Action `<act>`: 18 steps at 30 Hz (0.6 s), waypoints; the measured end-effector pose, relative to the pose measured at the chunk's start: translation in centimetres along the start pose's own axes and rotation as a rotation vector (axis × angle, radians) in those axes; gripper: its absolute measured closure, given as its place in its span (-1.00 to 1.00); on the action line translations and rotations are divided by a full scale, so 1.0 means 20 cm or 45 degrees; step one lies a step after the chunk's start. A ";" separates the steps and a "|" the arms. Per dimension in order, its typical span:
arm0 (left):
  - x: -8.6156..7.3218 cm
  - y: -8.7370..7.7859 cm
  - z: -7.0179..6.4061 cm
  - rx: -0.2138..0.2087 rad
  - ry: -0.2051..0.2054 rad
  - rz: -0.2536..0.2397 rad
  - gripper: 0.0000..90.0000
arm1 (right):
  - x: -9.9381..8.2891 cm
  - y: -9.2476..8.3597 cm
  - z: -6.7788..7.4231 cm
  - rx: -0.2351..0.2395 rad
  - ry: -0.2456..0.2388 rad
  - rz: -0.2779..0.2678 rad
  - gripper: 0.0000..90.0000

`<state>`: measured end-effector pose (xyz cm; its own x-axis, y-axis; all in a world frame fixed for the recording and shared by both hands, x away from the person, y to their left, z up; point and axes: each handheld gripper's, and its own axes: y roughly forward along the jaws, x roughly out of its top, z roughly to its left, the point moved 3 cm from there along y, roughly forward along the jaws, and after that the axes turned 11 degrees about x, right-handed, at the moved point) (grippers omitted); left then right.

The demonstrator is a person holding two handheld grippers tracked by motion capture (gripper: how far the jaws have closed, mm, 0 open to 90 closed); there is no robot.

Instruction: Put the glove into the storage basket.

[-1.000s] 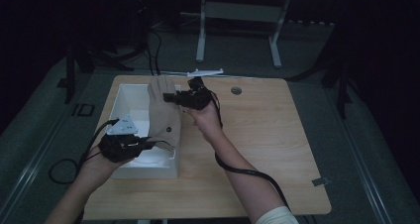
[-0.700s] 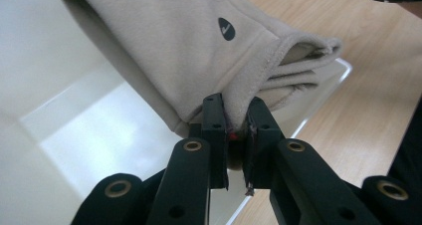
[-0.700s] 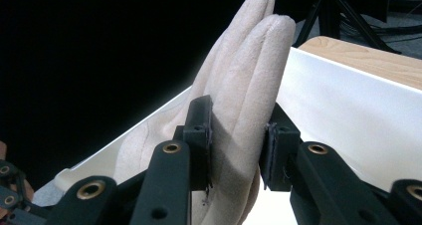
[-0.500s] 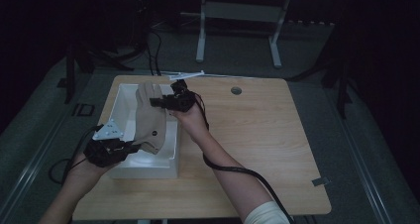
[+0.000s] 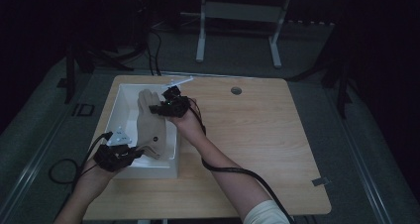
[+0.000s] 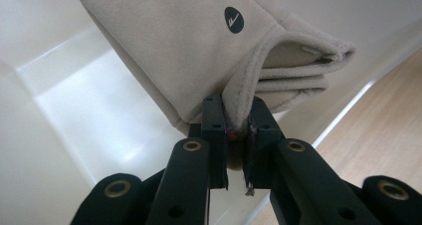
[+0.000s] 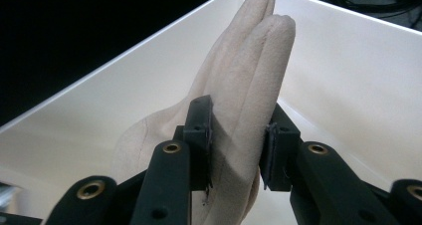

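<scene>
Glove (image 5: pixel 151 127), beige, hanging stretched over the white bin (image 5: pixel 115 116) at the table's (image 5: pixel 257 135) left side. Left gripper (image 5: pixel 132 154) pinching the cuff hem, jaws nearly together on the fabric near the bin's front wall. Right gripper (image 5: pixel 159 106) clamping the glove's fingers (image 7: pixel 254 56), jaws narrow around them, above the bin's far end.

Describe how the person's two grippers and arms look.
Both grippers, left gripper and right gripper, are black, each with two flat black jaws on bolted arms with brass-coloured rivets. The left one carries a grey three-cornered plate. A black cable trails from the right one. Forearms are bare; a light short sleeve shows at the right arm.
</scene>
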<state>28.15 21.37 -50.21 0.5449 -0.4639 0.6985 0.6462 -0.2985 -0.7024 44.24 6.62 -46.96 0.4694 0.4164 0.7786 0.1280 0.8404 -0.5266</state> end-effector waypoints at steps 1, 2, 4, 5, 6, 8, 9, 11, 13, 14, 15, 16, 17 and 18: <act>0.00 0.01 0.00 -0.001 -0.006 0.004 0.83 | 0.00 0.01 0.00 -0.020 -0.016 0.013 0.55; -0.01 0.01 0.00 0.003 -0.006 0.008 0.83 | 0.00 0.02 0.01 -0.042 -0.032 0.027 0.55; -0.01 0.02 0.00 0.012 0.002 0.023 0.83 | 0.01 0.04 0.02 -0.077 -0.075 0.062 0.55; -0.02 0.02 0.00 0.015 0.001 0.029 0.83 | 0.01 0.06 0.02 -0.091 -0.086 0.081 0.55; -0.02 0.03 0.00 0.022 -0.002 0.029 0.83 | 0.01 0.07 0.03 -0.099 -0.096 0.097 0.55; -0.02 0.03 0.00 0.027 0.000 0.040 0.83 | 0.01 0.08 0.03 -0.111 -0.100 0.112 0.55; -0.03 0.03 0.01 0.030 -0.007 0.039 0.83 | 0.01 0.08 0.03 -0.113 -0.101 0.125 0.55; -0.03 0.03 0.01 0.032 -0.010 0.041 0.82 | 0.02 0.09 0.02 -0.107 -0.093 0.147 0.54; -0.02 0.04 0.01 0.037 -0.019 0.031 0.82 | 0.02 0.09 0.01 -0.104 -0.088 0.153 0.54; -0.02 0.04 0.01 0.037 -0.019 0.031 0.82 | 0.02 0.09 0.01 -0.104 -0.088 0.153 0.54; -0.02 0.04 0.01 0.028 -0.021 0.039 0.82 | 0.02 0.09 0.01 -0.099 -0.082 0.150 0.54; -0.02 0.05 0.01 0.020 -0.025 0.056 0.81 | 0.03 0.09 0.00 -0.081 -0.064 0.146 0.50; -0.02 0.06 0.01 0.015 -0.031 0.080 0.76 | 0.03 0.09 0.00 -0.074 -0.065 0.148 0.43; -0.02 0.07 0.01 0.014 -0.026 0.101 0.66 | 0.03 0.09 0.00 -0.073 -0.062 0.152 0.35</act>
<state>28.87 21.28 -51.38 0.6056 -0.4686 0.6432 0.6060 -0.2523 -0.7544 44.75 8.43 -47.45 0.4412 0.5296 0.7245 0.1241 0.7636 -0.6337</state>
